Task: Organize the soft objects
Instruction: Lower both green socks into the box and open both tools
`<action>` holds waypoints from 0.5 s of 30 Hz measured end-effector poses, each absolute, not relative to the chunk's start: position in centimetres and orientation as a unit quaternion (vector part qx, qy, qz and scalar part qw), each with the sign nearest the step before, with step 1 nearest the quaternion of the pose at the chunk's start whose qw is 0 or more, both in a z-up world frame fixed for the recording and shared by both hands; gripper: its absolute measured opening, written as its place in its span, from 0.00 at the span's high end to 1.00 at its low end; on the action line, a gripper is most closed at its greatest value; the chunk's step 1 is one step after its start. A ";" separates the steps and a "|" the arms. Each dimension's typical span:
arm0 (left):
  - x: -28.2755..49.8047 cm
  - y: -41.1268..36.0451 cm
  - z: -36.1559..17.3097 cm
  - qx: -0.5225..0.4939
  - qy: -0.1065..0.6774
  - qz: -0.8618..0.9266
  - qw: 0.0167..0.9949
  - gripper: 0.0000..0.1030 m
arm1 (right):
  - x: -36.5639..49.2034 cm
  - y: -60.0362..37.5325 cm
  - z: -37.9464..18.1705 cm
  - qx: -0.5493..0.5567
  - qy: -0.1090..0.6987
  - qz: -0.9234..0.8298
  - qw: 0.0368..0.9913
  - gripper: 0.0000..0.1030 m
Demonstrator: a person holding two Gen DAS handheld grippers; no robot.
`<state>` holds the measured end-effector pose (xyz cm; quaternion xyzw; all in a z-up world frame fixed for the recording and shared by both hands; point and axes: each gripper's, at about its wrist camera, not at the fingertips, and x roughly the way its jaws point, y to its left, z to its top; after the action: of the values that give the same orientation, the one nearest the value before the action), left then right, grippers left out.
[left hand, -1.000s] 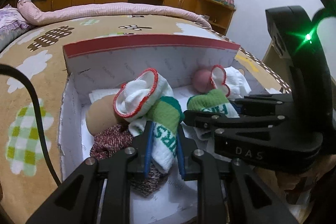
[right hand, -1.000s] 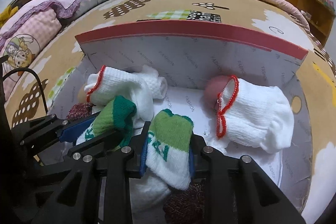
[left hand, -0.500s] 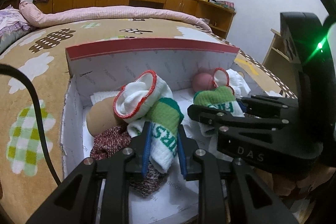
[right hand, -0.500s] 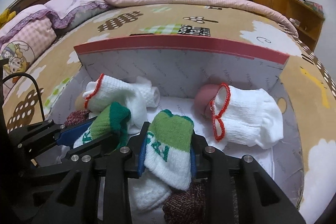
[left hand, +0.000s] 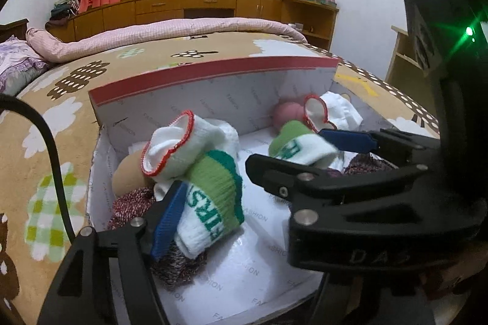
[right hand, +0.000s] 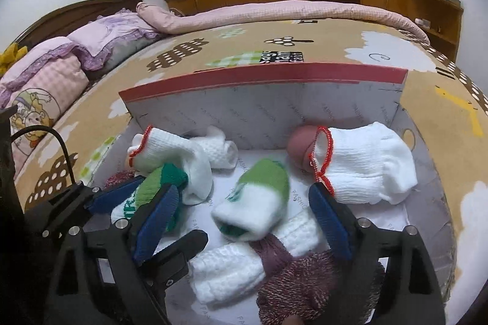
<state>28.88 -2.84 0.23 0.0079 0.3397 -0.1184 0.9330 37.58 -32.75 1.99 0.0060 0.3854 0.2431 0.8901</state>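
An open shoebox (right hand: 262, 78) with a red rim sits on the bed and holds several socks. My right gripper (right hand: 244, 215) is open; a green-and-white sock (right hand: 256, 200) lies loose and blurred between its blue pads (right hand: 328, 218). It also shows in the left wrist view (left hand: 300, 146). My left gripper is open too: only its left blue pad (left hand: 169, 219) shows, beside a second green-and-white sock (left hand: 213, 203), the right finger hidden behind the right gripper's body (left hand: 350, 203). White red-trimmed socks lie at left (right hand: 164, 151) and right (right hand: 363, 166).
A pink ball (right hand: 300, 146) sits at the back of the box and a tan ball (left hand: 128, 175) at its left. Maroon knit pieces (right hand: 308, 282) and a white knit sock (right hand: 228, 267) lie near the front. Pillows (right hand: 45, 81) lie left on the patterned bedspread.
Both grippers have opened. The right one let go of its green-and-white sock, which dropped into the box. The left pads have spread away from the other green sock.
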 end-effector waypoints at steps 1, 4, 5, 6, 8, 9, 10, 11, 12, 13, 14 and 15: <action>28.9 -2.8 0.2 0.008 0.340 -0.118 0.933 0.30 | 37.6 -32.8 2.0 0.004 0.386 0.242 0.890 0.13; 28.9 -2.8 0.2 0.008 0.340 -0.118 0.933 0.30 | 37.6 -32.8 2.1 0.000 0.386 0.240 0.891 0.13; 28.9 -2.8 0.2 0.008 0.340 -0.118 0.933 0.30 | 37.6 -32.7 2.0 -0.001 0.386 0.240 0.891 0.13; 28.9 -2.8 0.2 0.008 0.340 -0.118 0.933 0.30 | 37.6 -32.8 2.0 0.000 0.386 0.240 0.891 0.13; 28.9 -2.8 0.2 0.008 0.339 -0.118 0.933 0.30 | 37.5 -32.7 2.0 -0.001 0.386 0.240 0.891 0.13; 28.9 -2.8 0.2 0.009 0.339 -0.117 0.934 0.29 | 37.5 -32.8 2.1 0.001 0.386 0.240 0.891 0.13; 29.0 -2.8 0.3 0.011 0.338 -0.114 0.934 0.29 | 37.4 -32.8 2.1 0.003 0.385 0.239 0.891 0.13; 28.9 -2.8 0.4 0.014 0.336 -0.107 0.936 0.29 | 37.3 -33.0 2.3 0.007 0.377 0.236 0.896 0.13; 28.7 -2.9 0.6 0.017 0.333 -0.095 0.938 0.29 | 37.0 -33.2 2.6 0.007 0.367 0.233 0.901 0.13; 28.6 -3.1 0.7 0.021 0.330 -0.084 0.940 0.29 | 36.8 -33.2 2.9 0.005 0.361 0.229 0.904 0.13; 28.5 -3.3 0.9 0.026 0.330 -0.075 0.941 0.29 | 36.6 -33.3 3.2 0.002 0.362 0.228 0.904 0.13; 28.5 -3.4 1.1 0.031 0.330 -0.068 0.941 0.29 | 36.6 -33.2 3.4 0.002 0.367 0.227 0.902 0.13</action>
<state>28.47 -3.45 1.06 0.0305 0.3297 -0.0683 0.9411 36.55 -33.25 3.41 0.0016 0.3672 0.2267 0.9021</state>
